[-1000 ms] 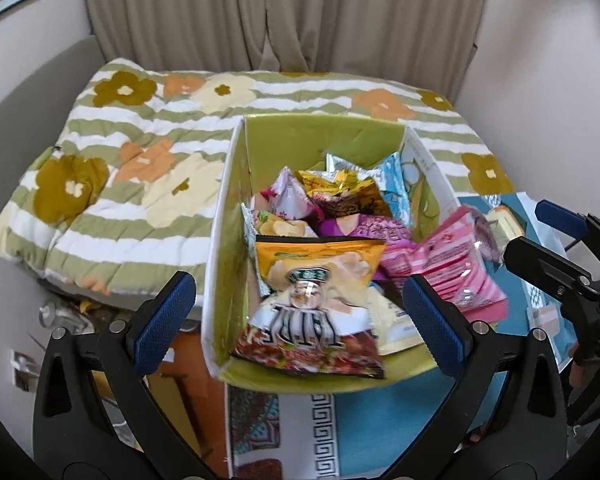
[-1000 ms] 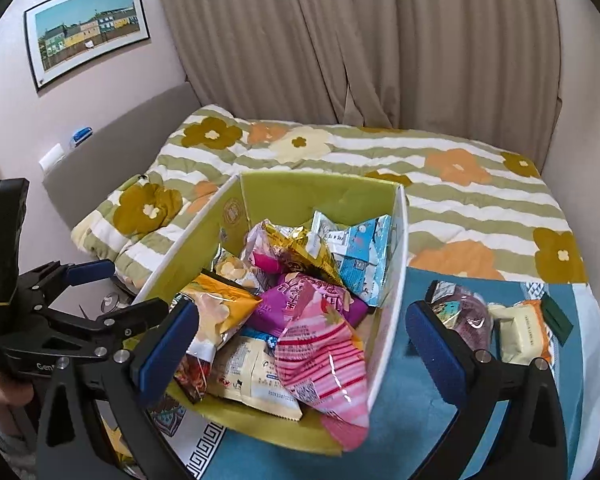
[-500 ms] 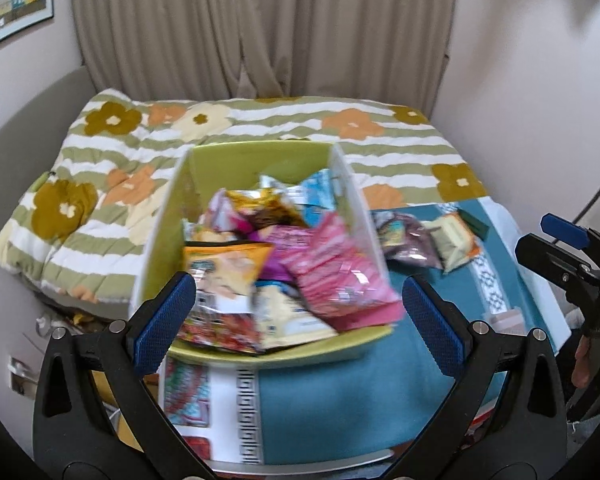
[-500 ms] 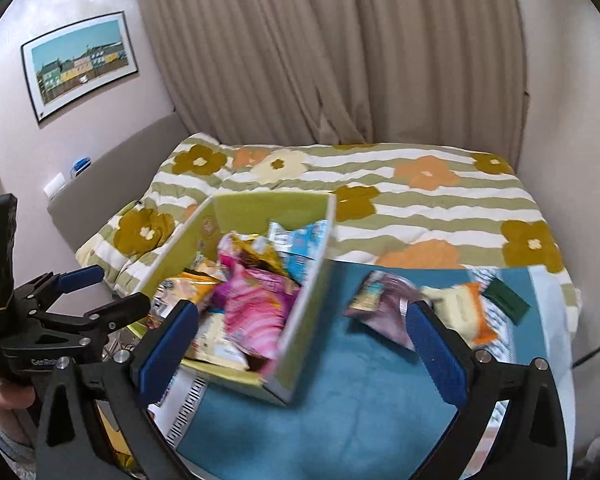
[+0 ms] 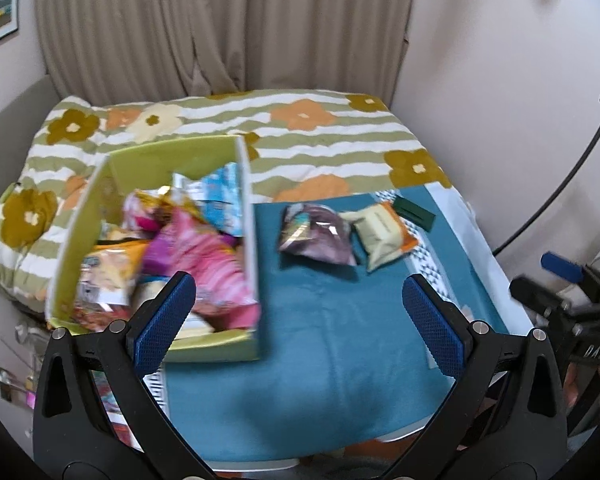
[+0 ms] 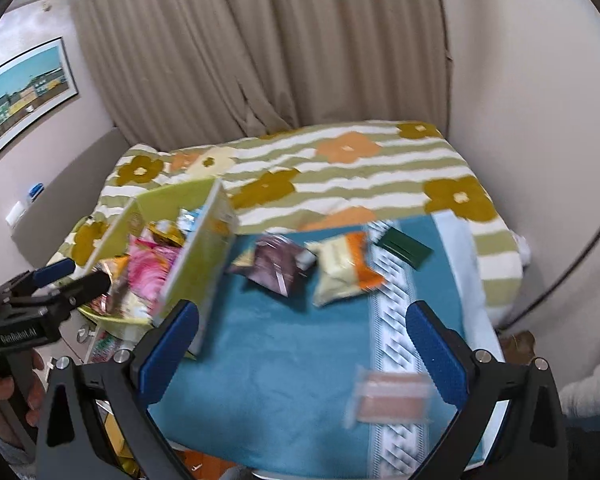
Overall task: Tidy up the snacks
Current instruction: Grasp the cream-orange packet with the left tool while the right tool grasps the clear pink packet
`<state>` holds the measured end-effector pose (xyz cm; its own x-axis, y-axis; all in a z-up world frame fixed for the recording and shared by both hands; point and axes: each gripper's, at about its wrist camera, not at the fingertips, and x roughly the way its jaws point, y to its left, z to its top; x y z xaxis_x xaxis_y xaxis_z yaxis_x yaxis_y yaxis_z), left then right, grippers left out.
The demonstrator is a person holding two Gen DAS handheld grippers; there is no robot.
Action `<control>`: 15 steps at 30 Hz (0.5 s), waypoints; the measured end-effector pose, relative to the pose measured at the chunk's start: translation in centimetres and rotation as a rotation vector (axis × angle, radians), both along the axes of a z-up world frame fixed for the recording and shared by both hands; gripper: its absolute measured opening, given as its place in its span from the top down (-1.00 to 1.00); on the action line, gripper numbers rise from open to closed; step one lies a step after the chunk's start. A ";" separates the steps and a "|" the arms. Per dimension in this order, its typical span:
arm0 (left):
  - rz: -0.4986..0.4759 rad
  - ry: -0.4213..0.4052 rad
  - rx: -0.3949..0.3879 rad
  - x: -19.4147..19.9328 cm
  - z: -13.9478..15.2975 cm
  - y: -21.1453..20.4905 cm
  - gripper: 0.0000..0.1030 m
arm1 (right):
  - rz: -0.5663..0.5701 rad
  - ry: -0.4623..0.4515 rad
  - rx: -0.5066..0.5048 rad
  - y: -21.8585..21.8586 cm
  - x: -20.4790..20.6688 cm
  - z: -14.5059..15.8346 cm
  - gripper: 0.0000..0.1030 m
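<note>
Snacks crowd the green box (image 5: 156,160) at the left end of the blue cloth (image 5: 320,340), a pink bag (image 5: 216,272) heaped on top and a light-blue pack (image 5: 220,196) leaning on its right wall. Your left gripper (image 5: 300,320) hangs above the cloth with its blue pads spread wide, nothing between them. Your right gripper (image 6: 304,348) is likewise splayed and empty over the cloth's near edge. Outside the box, well apart from it, a purple bag (image 6: 280,264) and a cream-and-orange bag (image 6: 340,268) lie side by side, touching, with a dark green packet (image 6: 404,248) just beyond them. A blurred pinkish packet (image 6: 392,400) sits near your right pad. A striped floral quilt (image 5: 320,136) covers the bed behind.
</note>
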<state>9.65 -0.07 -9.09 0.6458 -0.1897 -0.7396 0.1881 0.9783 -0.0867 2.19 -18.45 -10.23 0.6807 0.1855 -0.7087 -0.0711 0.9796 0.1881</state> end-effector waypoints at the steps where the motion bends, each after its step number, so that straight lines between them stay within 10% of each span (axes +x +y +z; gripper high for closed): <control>1: -0.006 0.007 -0.001 0.2 -0.3 -1.0 -0.99 | -0.009 0.015 -0.004 -0.7 -0.2 -0.5 -1.00; 15: -0.119 0.117 0.011 9.7 -7.3 -13.4 -0.99 | -0.103 0.178 0.002 -5.8 -0.2 -9.8 -1.00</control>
<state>19.34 -13.45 -16.37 0.5285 -0.2510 -0.8110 0.2923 0.9507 -0.1038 1.98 -24.28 -20.05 0.5604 0.1224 -0.8191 0.0641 0.9796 0.1903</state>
